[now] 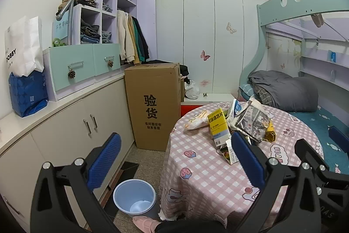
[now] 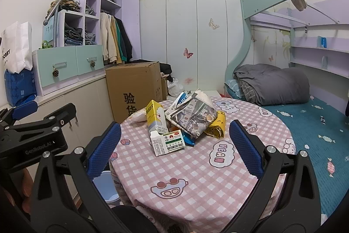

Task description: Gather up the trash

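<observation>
Bedroom: trash pile [image 2: 185, 121] is being heaped at far side of checked round table [image 2: 196, 178]; left gripper [image 1: 176, 158] & right gripper [image 2: 174, 145] are being held spread, empty; blue bin [image 1: 135, 195] on floor at left.

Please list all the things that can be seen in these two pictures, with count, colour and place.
round table: one, pink checked cloth, centre
trash pile: several boxes and wrappers, yellow, white, grey; on the table
bin: one, pale blue, on the floor left of the table
cardboard box: one, brown, standing beside the cabinet
cabinet: one, beige, along the left wall
bunk bed: one, teal, right
left gripper: open, blue fingers
right gripper: open
</observation>
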`<state>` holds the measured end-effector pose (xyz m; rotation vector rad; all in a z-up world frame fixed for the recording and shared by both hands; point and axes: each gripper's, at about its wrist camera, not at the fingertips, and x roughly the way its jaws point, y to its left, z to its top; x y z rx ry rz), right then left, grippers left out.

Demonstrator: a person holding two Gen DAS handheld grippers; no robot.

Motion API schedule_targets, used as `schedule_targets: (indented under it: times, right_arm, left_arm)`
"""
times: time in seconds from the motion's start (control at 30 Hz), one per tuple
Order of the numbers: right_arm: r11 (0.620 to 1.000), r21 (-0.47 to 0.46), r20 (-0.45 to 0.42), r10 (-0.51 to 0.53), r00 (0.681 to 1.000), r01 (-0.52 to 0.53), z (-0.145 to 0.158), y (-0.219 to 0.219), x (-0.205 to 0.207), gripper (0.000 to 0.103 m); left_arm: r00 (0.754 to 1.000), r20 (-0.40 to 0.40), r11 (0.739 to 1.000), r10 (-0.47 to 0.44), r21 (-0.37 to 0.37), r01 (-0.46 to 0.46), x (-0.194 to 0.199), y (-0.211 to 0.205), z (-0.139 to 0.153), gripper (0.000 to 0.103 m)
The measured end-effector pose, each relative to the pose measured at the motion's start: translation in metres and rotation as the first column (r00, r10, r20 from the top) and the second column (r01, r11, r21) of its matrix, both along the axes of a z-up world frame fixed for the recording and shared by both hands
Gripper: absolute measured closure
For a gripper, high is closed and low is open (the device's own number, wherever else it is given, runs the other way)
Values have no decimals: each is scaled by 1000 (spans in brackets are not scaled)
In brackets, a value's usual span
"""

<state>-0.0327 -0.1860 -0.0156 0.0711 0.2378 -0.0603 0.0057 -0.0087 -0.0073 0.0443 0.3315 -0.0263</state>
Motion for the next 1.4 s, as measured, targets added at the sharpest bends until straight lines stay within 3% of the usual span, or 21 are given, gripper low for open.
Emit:
schedule_targets:
  times: [0.97,1.4]
  right_arm:
    - [999,48,-43,11,999,-9,-7,-13,1,6]
    - [995,92,-95,32,995,-23,-18,-25,13,6]
  left_arm:
    - [999,-36,1000,-18,-7,18,4,-3,-6,4]
    - [997,-77,999,-8,30,10,16,-14,-14,4]
